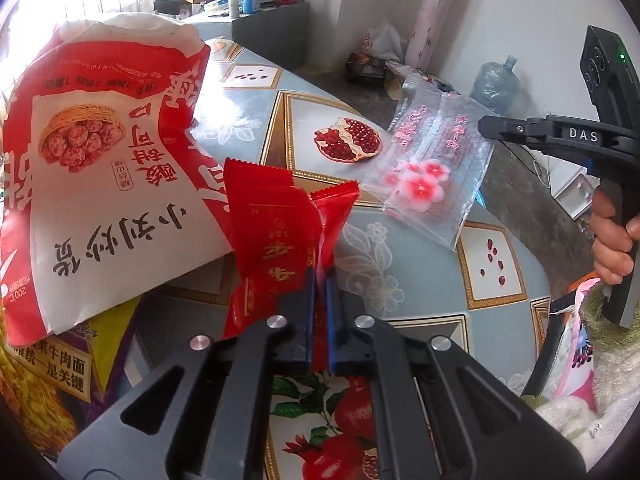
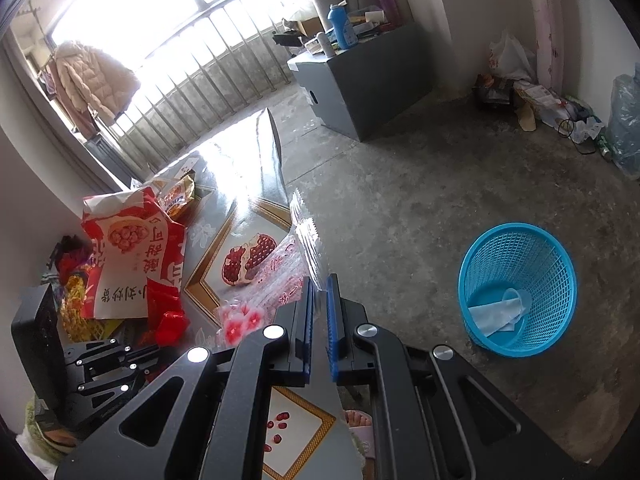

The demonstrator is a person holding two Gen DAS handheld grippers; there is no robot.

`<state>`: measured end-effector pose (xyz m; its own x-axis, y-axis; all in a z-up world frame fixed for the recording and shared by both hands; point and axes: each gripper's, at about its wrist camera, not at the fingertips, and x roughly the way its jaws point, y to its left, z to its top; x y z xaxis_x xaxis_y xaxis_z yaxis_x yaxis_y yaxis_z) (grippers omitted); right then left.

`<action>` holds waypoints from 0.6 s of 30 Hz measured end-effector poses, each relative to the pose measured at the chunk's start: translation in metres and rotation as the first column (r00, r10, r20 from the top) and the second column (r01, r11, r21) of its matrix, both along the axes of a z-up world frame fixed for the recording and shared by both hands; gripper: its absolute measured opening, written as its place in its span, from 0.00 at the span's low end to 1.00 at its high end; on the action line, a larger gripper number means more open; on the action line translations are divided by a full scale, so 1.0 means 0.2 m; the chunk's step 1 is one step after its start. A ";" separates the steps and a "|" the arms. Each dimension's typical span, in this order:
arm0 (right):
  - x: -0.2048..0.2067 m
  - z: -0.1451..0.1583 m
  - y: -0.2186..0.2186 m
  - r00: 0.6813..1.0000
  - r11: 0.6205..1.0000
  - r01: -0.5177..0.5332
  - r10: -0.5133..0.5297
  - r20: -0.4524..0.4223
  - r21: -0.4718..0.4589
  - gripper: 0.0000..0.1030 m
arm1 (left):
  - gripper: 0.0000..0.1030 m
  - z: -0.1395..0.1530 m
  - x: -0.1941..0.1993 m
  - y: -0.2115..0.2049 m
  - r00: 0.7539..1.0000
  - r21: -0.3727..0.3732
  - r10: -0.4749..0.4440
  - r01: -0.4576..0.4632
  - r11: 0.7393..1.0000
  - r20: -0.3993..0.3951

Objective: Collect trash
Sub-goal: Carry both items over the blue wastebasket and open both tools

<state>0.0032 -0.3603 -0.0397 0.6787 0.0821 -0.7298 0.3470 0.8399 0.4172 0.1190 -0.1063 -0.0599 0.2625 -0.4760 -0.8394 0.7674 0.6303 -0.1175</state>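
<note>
Left hand-held gripper [image 1: 319, 276] closed on the red wrapper [image 1: 276, 240], above the tabletop [image 1: 400, 264]; right hand-held gripper [image 2: 319, 284] pinches the clear bag [image 1: 432, 172] by its edge. Both films look light, limp and slippery: grip a crimped seam. Basket [image 2: 520, 292] stands on the floor.

The worktop [image 1: 408, 256], patterned with pomegranates, carries a red-and-white paper bag [image 1: 100, 184] and what looks like a noodle packet [image 1: 48, 380].

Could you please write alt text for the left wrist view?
The left gripper pinches a red wrapper above a pomegranate-print table. At right, the right gripper holds a clear flowered bag; a large red-and-white snack bag lies left.
</note>
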 end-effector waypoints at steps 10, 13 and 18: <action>-0.19 0.09 -0.26 0.985 0.985 0.167 -0.165 0.057 -0.038 0.05 | 0.00 0.25 -0.01 -0.14 0.998 -0.146 -0.057 0.061 0.987 0.027; -0.28 0.09 -0.39 0.967 0.967 0.249 -0.246 0.059 -0.054 0.05 | 0.00 0.33 0.01 -0.29 0.993 -0.196 -0.112 0.114 0.974 0.022; -0.41 0.04 -0.59 0.928 0.923 0.373 -0.370 0.045 -0.097 0.05 | 0.00 0.38 0.07 -0.67 0.972 -0.271 -0.229 0.204 0.941 -0.062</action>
<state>-0.0797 -0.4775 -0.0311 0.6641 -0.2535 -0.7034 0.6331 0.6911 0.3487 0.1335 -0.2402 0.0168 0.0568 -0.7184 -0.6933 0.8600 0.3879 -0.3316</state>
